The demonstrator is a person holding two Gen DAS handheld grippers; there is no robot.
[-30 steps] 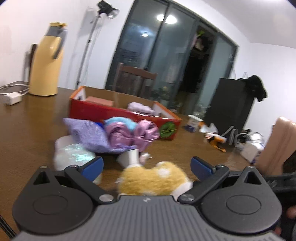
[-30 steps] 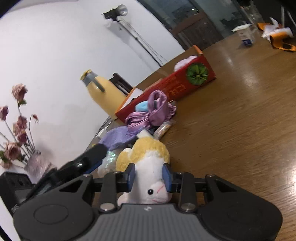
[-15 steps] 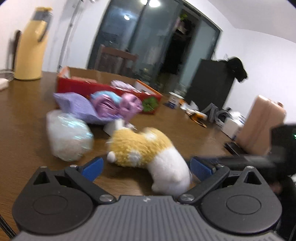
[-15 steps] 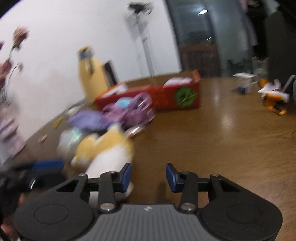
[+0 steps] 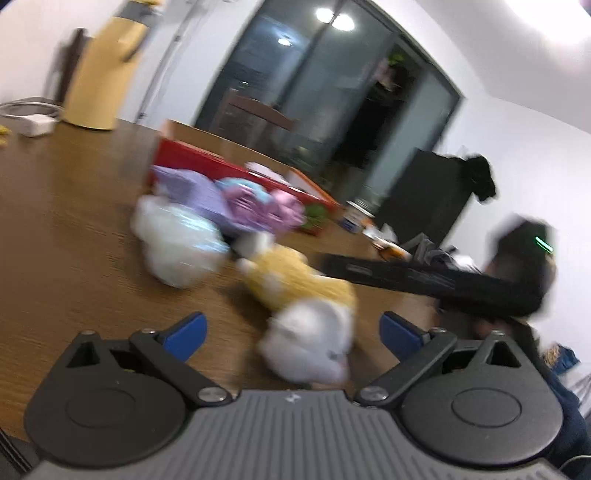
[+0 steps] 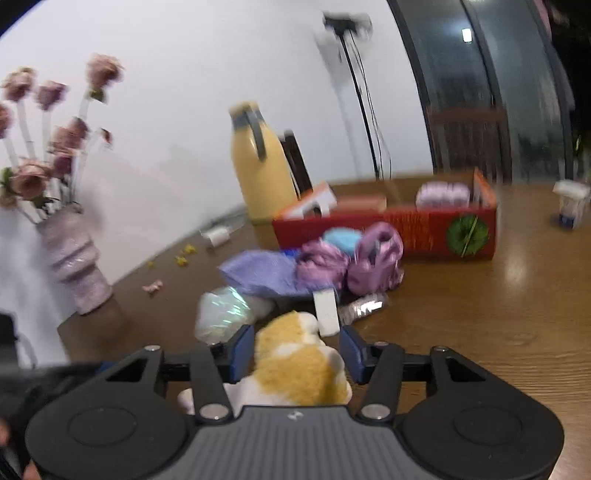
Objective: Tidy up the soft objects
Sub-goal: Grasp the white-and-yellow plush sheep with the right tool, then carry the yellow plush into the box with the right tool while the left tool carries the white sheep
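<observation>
White walls (image 6: 177, 74); dark glass sliding doors (image 5: 314, 103) reflecting ceiling lights (image 5: 334, 17). Wooden chair (image 5: 255, 122) behind brown wooden table (image 6: 498, 317). Black cabinet (image 5: 424, 192) by right wall. Light stand (image 6: 351, 74) near corner.

This is a home, most likely a dining or living room at night. A large wooden table (image 6: 498, 314) carries everyday household things: a yellow thermos jug (image 6: 258, 166) by the white wall, a pink ribbed vase (image 6: 75, 258) of dried roses (image 6: 33, 173), and a white charger with its cable (image 5: 35, 123). A wooden dining chair (image 5: 255, 118) stands behind the table in front of tall dark glass sliding doors (image 5: 314, 96) that reflect ceiling lights. A lamp on a thin stand (image 6: 347, 26) leans by the wall, and a dark garment (image 5: 480, 177) hangs over a black cabinet (image 5: 421, 195).
</observation>
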